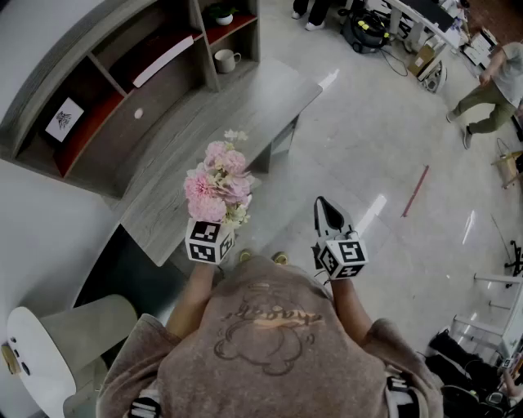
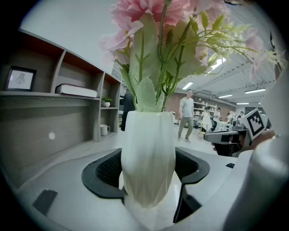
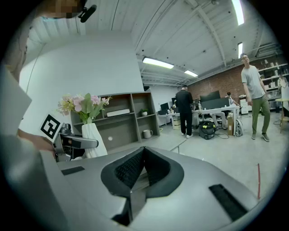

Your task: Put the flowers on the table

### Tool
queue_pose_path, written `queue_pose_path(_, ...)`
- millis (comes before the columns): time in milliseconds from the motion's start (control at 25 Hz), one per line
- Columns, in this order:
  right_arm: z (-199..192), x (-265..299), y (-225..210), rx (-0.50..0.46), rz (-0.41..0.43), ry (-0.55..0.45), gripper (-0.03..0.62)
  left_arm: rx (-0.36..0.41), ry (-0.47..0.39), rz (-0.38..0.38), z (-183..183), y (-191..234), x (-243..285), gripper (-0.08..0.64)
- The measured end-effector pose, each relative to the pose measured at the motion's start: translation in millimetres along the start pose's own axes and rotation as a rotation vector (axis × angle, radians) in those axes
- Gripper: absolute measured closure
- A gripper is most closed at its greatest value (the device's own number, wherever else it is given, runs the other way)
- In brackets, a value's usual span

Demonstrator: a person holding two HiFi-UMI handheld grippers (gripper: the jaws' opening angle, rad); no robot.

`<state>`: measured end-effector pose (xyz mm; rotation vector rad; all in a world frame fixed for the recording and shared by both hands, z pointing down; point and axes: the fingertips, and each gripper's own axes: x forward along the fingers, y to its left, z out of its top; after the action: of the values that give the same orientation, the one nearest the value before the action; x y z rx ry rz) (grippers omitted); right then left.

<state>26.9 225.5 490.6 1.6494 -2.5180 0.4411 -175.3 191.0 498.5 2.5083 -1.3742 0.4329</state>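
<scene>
Flowers (image 1: 218, 181) step: being carried, not yet set down.
Table (image 1: 245, 106): seen ahead of and below the left claw (image 2: 149, 180); lowering onto its bare wood is called for next.
Vase (image 2: 149, 153): white, holding the flowers; clamped upright between the left claw's wide-set jaws.
Right claw (image 3: 135, 173): closed, nothing held, beside the left.
Writing: none can be read.

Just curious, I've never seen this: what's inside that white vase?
Pink flowers with green stems rise from the vase, held in the left gripper. Its opaque wall hides whatever lies below the rim.
</scene>
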Motion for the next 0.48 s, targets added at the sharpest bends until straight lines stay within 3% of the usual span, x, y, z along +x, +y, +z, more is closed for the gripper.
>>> queue_pose_path(480,4,-4,-12,0.004,0.018,-0.009,0.604,0.010,-0.011,0.010,6,-10,11,0.206)
